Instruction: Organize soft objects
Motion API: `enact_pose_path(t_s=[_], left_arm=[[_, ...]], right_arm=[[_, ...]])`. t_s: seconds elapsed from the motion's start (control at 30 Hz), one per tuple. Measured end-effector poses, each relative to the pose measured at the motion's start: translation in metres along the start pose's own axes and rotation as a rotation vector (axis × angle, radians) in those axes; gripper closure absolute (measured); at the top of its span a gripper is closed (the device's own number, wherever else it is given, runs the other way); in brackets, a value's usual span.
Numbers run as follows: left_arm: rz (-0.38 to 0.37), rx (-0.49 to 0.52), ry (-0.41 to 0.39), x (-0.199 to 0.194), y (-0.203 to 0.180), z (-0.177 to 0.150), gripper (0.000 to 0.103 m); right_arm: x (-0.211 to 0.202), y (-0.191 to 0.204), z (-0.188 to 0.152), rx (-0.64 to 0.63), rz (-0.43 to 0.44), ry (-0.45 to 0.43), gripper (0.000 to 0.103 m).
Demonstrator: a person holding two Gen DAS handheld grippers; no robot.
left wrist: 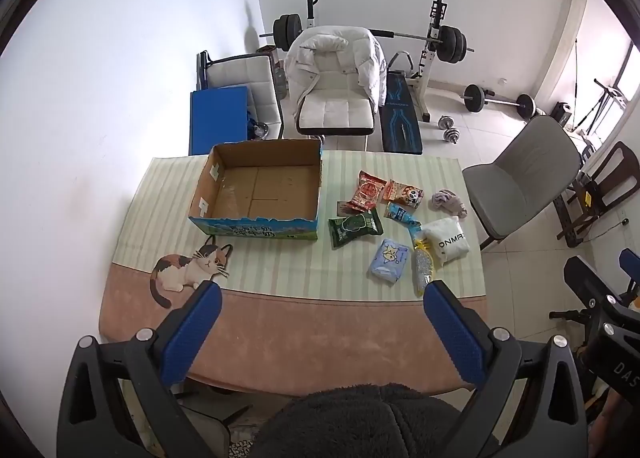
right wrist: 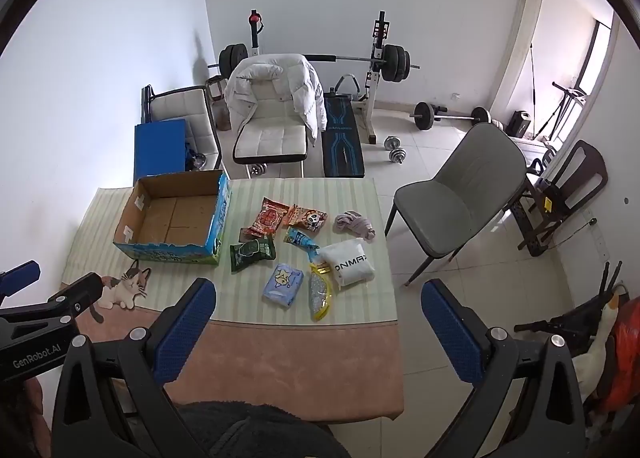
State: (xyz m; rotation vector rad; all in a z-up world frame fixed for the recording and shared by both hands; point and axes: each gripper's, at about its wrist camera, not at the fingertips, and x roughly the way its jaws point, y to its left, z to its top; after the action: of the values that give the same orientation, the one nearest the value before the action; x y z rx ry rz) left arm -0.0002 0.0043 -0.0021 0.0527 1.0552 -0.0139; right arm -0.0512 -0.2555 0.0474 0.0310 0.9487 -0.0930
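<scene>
An empty cardboard box point(left wrist: 260, 185) point(right wrist: 172, 217) with blue printed sides stands on the table's far left. To its right lie several soft packets: a red snack bag point(left wrist: 368, 189) point(right wrist: 268, 217), a green bag point(left wrist: 354, 227) point(right wrist: 252, 252), a light blue tissue pack point(left wrist: 389, 260) point(right wrist: 283, 282), a white pouch point(left wrist: 448, 242) point(right wrist: 350, 266), a yellow-edged bag point(left wrist: 423, 268) point(right wrist: 320, 294) and a crumpled cloth point(left wrist: 448, 201) point(right wrist: 354, 223). My left gripper point(left wrist: 324, 290) hangs open above the table's near edge, nothing between its fingers. Above the table's near right corner, my right gripper point(right wrist: 318, 288) is open and empty too.
The table point(left wrist: 320, 334) point(right wrist: 288, 358) has a striped mat with a cat picture point(left wrist: 188, 266) point(right wrist: 124, 284). A grey chair point(left wrist: 516, 181) point(right wrist: 460, 193) stands right of it, white chairs and a weight bench behind. A dark fleece lap sits at the near edge.
</scene>
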Motion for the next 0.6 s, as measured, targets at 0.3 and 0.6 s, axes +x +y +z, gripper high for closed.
enact_pose_path(t_s=[0.3, 0.6], left_arm=[[-0.001, -0.019, 0.004, -0.003, 0.006, -0.002, 0.0], [-0.003, -0.024, 0.006, -0.004, 0.007, -0.003, 0.0]], right_arm=[[0.003, 0.001, 0.001, 0.001, 0.001, 0.013, 0.0], [0.009, 0.01, -0.002, -0.007, -0.008, 0.012, 0.0]])
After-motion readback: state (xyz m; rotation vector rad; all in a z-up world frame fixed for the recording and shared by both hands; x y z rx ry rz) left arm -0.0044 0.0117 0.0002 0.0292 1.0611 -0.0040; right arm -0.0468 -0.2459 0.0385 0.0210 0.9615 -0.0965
